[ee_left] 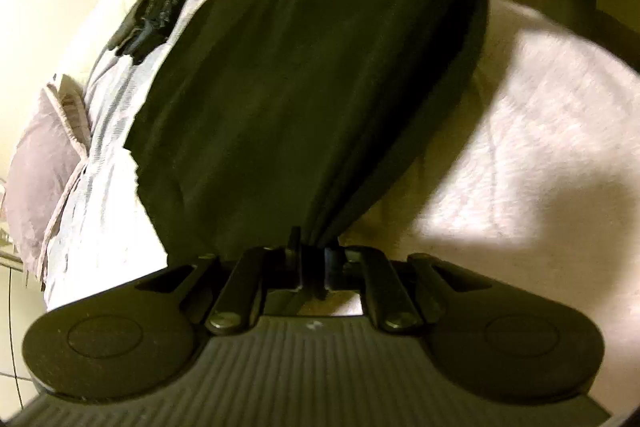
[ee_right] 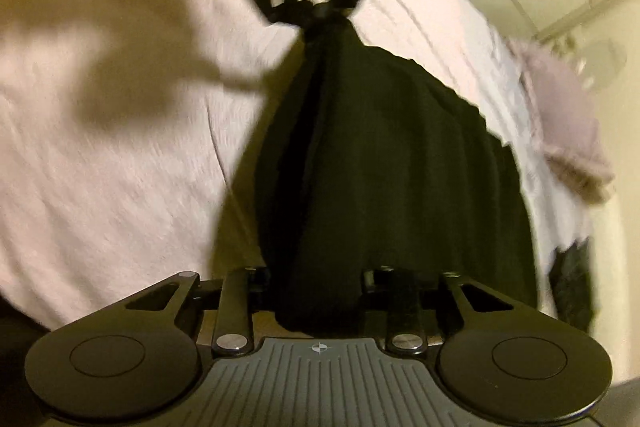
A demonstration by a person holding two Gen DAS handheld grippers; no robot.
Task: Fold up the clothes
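- Black cloth fills the middle of both views: a dark garment [ee_left: 304,99] is stretched between the two tongs, lifted above a pale bedspread [ee_left: 552,115].
- At the bottom centre of the left wrist view, the left gripper [ee_left: 312,259] has its jaws drawn close together, with a bunched corner of the garment pinched between them.
- At the bottom centre of the right wrist view, the right gripper [ee_right: 320,291] is closed on a thick gather of the same garment [ee_right: 384,163]; the jaws stand wider apart than the left pair because the wad of cloth fills the gap.
- Further up the right wrist view, at upper centre, the left gripper [ee_right: 324,11] shows from the front, pinching the far end of the cloth, with its shadow cast on the bedspread [ee_right: 100,167] at the left.
- Beyond the garment, at the left edge of the left wrist view, lie a pillow [ee_left: 44,147] and a light striped sheet [ee_left: 112,99], with another dark piece of clothing [ee_left: 160,7] at the upper left.
- Progress, as a judgement: the garment hangs in loose folds and is not in a neat folded shape. It fits either being spread out for laying flat or being carried over in a fold; blur leaves this unsettled.
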